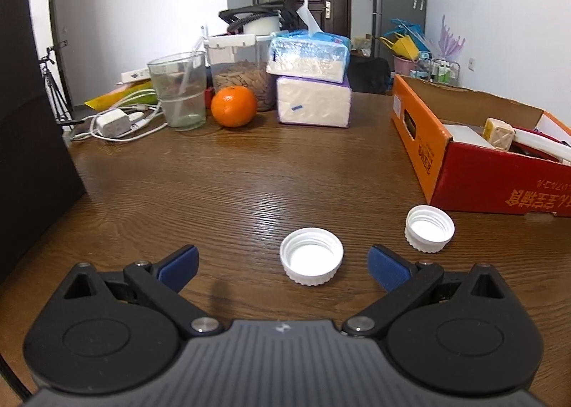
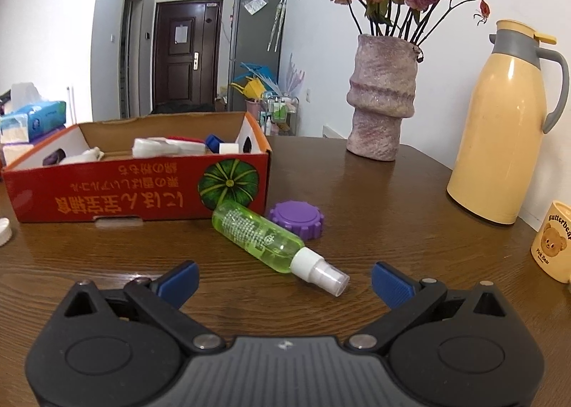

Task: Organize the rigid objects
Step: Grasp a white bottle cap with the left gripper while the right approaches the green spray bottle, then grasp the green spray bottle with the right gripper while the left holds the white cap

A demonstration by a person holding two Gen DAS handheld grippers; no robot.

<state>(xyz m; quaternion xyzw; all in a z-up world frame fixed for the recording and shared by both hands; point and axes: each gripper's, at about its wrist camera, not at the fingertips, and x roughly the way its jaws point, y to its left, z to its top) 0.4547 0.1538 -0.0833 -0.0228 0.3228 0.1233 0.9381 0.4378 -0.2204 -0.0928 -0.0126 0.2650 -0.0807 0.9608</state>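
**Both grippers spread wide over the table, caps and bottle loose beside the box**

The left gripper (image 1: 283,266) hovers low over the wooden table (image 1: 232,171), its blue-padded fingers (image 1: 387,266) spread wide and holding nothing. A white cap (image 1: 311,256) lies open side up between the fingertips, nearer the right one and touching neither. A second white cap (image 1: 429,228) sits further right, also open side up, just in front of the box (image 1: 478,178). The box stands at the right of this view with a cream cube (image 1: 499,133) and other small pieces inside. At the far left of the table stand a clear cup (image 1: 178,91), an orange (image 1: 233,106), two stacked tissue packs (image 1: 312,86), a jar (image 1: 239,71) and a white charger (image 1: 112,123) with cables.

The right gripper (image 2: 284,280) is likewise spread wide and empty. A green spray bottle (image 2: 260,237) lies on its side just beyond the fingertips, its white nozzle (image 2: 321,271) pointing near and right, between the fingers but touching neither. A purple lid (image 2: 296,219) rests flat behind the bottle, close to it, at the box's (image 2: 117,189) near right corner. The box holds white, red and blue pieces. Further right stand a vase (image 2: 382,96) of dried roses, a yellow flask (image 2: 506,128) and a bear mug (image 2: 553,241).
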